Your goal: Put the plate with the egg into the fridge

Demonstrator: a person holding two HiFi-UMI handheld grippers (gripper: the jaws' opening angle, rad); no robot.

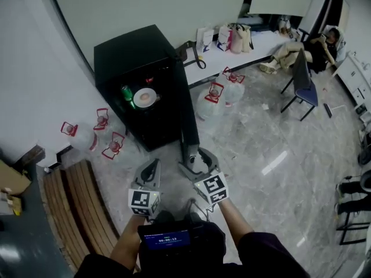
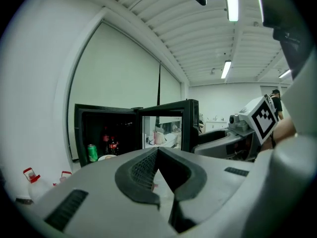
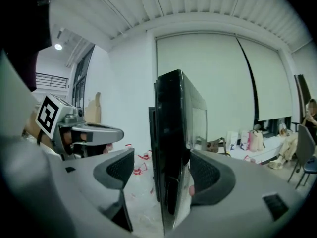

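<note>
A black mini fridge (image 1: pixel 139 57) stands open against the wall. Inside it sits a white plate (image 1: pixel 145 97) with the egg, beside a green can (image 1: pixel 127 95); the left gripper view shows the plate (image 2: pixel 105 157) and the can (image 2: pixel 92 152) on the same shelf. The fridge door (image 1: pixel 186 120) swings out toward me. My right gripper (image 1: pixel 194 155) is open, and the door's edge (image 3: pixel 171 148) stands between its jaws (image 3: pixel 162 162). My left gripper (image 1: pixel 152 168) is shut and empty, pointing at the fridge opening (image 2: pixel 157 155).
Water jugs with red handles stand left (image 1: pixel 81 135) and right (image 1: pixel 211 100) of the fridge. A wooden bench (image 1: pixel 75 207) lies at my left. A low white table with bags (image 1: pixel 232 39), a blue chair (image 1: pixel 304 83) and a seated person (image 1: pixel 313 48) are at the back right.
</note>
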